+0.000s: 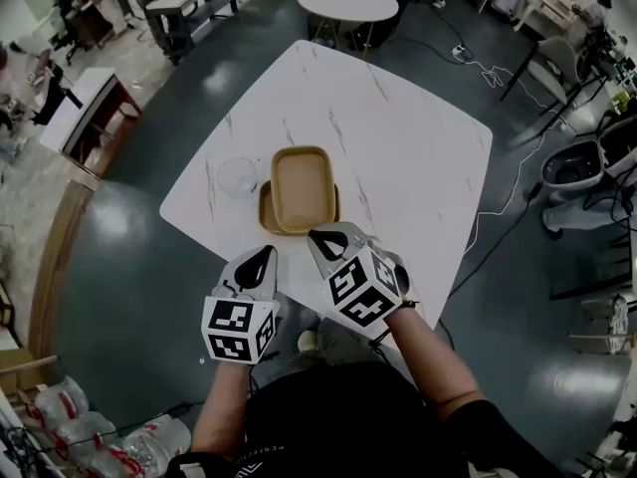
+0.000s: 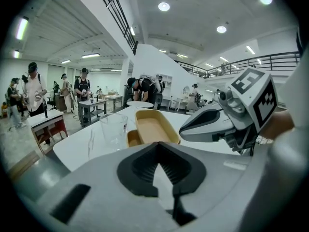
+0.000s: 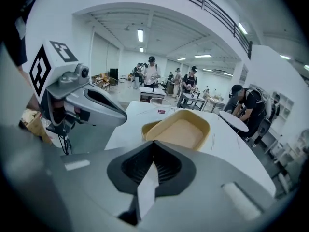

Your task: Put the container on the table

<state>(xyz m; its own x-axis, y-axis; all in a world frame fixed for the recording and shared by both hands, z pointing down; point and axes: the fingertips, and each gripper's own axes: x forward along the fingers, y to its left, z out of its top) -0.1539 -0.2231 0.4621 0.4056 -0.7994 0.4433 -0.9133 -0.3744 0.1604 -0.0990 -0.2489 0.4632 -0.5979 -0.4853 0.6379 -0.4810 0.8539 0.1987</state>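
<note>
Your left tongs and right tongs are both closed and empty, near the tan container on your counter.

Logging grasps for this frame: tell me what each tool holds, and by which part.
Nothing is held. The left tool and right tool are both shut and empty; the tan container lies free ahead of them.

My left tool and right tool are pale grey shells with black ribbed pads, each bearing a cube of black-and-white square markers. Thin black cables hang under the right one. I wear a black top.
</note>
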